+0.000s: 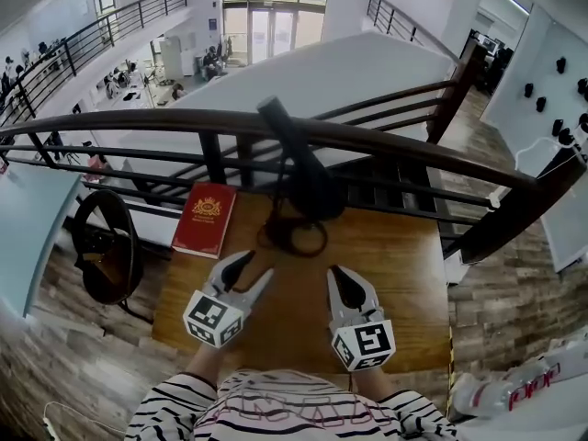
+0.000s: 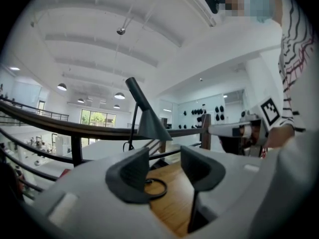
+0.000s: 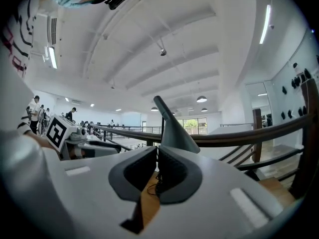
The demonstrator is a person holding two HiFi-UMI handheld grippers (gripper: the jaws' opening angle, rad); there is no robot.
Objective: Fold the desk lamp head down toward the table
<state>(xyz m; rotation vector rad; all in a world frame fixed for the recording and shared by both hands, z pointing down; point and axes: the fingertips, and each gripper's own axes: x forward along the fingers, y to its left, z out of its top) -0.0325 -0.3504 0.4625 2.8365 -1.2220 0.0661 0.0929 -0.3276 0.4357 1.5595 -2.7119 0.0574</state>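
Observation:
The dark grey desk lamp (image 1: 310, 184) stands at the far side of the wooden table (image 1: 404, 274), its ring base (image 1: 294, 237) flat on the wood. Its cone head (image 2: 151, 124) tilts with the wide mouth facing down and the narrow stem end pointing up. My left gripper (image 1: 258, 267) hovers short of the base, open with nothing between its pads (image 2: 130, 173). To its right my right gripper (image 1: 343, 275) is shut on nothing, pads together (image 3: 169, 171), also short of the lamp (image 3: 174, 128). Neither gripper touches the lamp.
A red book (image 1: 205, 219) lies at the table's far left corner. A dark curved railing (image 1: 386, 145) runs right behind the lamp, with an open drop to the floor below. A round black seat (image 1: 106, 246) stands left of the table.

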